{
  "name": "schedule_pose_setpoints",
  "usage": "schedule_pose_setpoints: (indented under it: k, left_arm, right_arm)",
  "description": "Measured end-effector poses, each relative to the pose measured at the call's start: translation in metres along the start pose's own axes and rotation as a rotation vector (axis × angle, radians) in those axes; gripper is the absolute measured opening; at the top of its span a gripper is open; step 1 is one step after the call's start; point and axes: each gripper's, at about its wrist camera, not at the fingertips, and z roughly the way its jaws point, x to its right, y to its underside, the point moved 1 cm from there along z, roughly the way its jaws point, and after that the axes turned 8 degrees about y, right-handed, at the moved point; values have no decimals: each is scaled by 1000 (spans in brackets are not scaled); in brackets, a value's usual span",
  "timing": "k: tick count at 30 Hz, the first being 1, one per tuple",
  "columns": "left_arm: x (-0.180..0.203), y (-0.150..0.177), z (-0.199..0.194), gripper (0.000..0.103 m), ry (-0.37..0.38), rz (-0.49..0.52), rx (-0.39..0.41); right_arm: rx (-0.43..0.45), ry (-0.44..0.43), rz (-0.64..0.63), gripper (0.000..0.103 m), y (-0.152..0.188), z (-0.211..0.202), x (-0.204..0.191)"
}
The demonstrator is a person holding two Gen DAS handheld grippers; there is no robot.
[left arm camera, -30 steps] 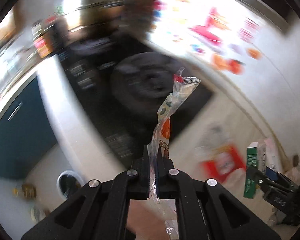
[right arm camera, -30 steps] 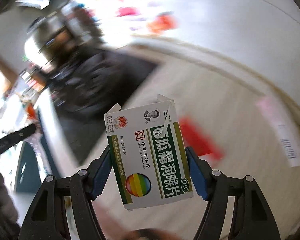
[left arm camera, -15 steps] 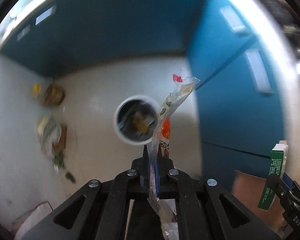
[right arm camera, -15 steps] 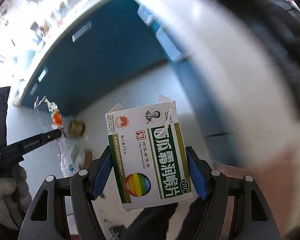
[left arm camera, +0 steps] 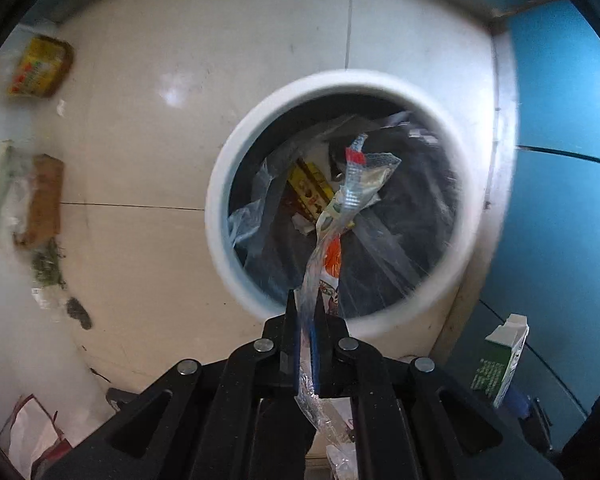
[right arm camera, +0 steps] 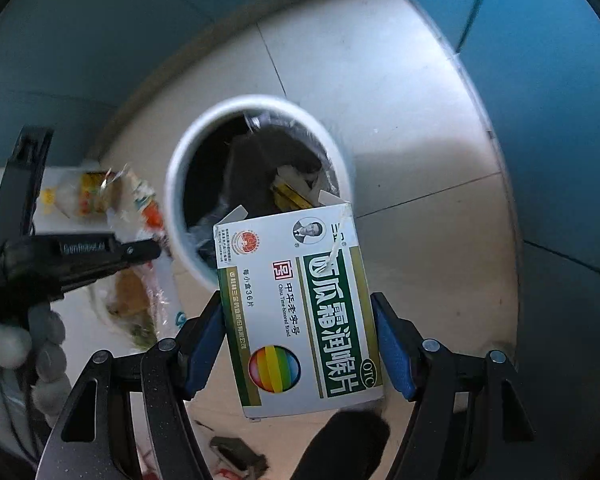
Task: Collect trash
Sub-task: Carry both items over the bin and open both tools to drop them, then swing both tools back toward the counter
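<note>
1. pale tiled floor [left arm camera: 148,264] runs under both grippers, with blue cabinet fronts [left arm camera: 560,208] along its right edge and, in the right wrist view, along its far edge too.
2. loose litter lies near the floor's left edge in the left wrist view: a yellow packet [left arm camera: 40,67] towards the far left corner, then a brown packet [left arm camera: 44,200] with clear film and green scraps beside it, all blurred.
3. the left gripper [left arm camera: 305,312] has its fingers pressed together, pinching a long clear plastic wrapper [left arm camera: 340,216] with orange and red print; the wrapper's free end stands over the mouth of the bin.
4. the white round trash bin [left arm camera: 236,160] stands on the floor close to the right-hand cabinets. it holds a dark liner [left arm camera: 420,200], crumpled clear film, a yellow and red packet [left arm camera: 309,189] and white scraps.
5. the right gripper [right arm camera: 298,332] has its blue pads [right arm camera: 392,348] spread wide and pressed against the two sides of a white and green medicine box [right arm camera: 300,312], whose top flaps are open. the box's upper end covers the near rim of the bin in that view.
6. a gloved hand [right arm camera: 32,344] carries the left gripper at the left of the right wrist view; the box shows at the lower right of the left wrist view.
</note>
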Motion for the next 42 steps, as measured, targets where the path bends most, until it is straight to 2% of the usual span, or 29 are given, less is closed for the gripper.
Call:
schedule_pose_setpoints:
  k: [2,6,7,8,9,10,13,15,18,24,28,31,36,42]
  left_arm:
    - [-1,-9,16,3,9,7,-16]
    - [-8,-15,29,10,18,-15,-31]
    - [-10,-14,28,24,26,-18,-28]
    - [-12,-14,25,40,35,-22,-16]
    - [-14,-14,21,83,33,-22,-3]
    - [-13,-14,18,103,27,-20,7]
    - [-16,-11,4,103,17,-26,34]
    - [-18,-6,-8,103,7,-27,57]
    - [-17,8,-28,103,-51,-4,120]
    - [-13,42,-69,103,-190,81,301]
    - [-11,73,-101,103,-230,111,375]
    - [-7,96,-126,103,-230,116,411]
    - [9,139,-178,103,-216,126,456]
    - [35,197,-249,103,-172,152,495]
  right_arm:
    - [-19,1,-27,72,-10,27,-5]
    - [-42,14,-78,73,-28,52,-13]
    - [-52,20,-86,73,-31,56,-16]
    - [-60,29,-89,80,-30,61,-21]
    - [-64,33,-90,89,-30,61,-20]
    - [-62,36,-91,91,-30,58,-18]
    - [-56,54,-88,92,-29,49,-13]
    - [-51,65,-88,99,-31,46,-12]
    - [-15,113,-110,101,-25,28,-13]
    - [82,240,-155,102,-11,-9,-19]
    - [126,268,-153,102,4,-39,-21]
    - [152,268,-146,102,16,-64,-24]
    - [215,253,-150,102,45,-134,-30]
    - [294,244,-151,102,85,-237,-35]
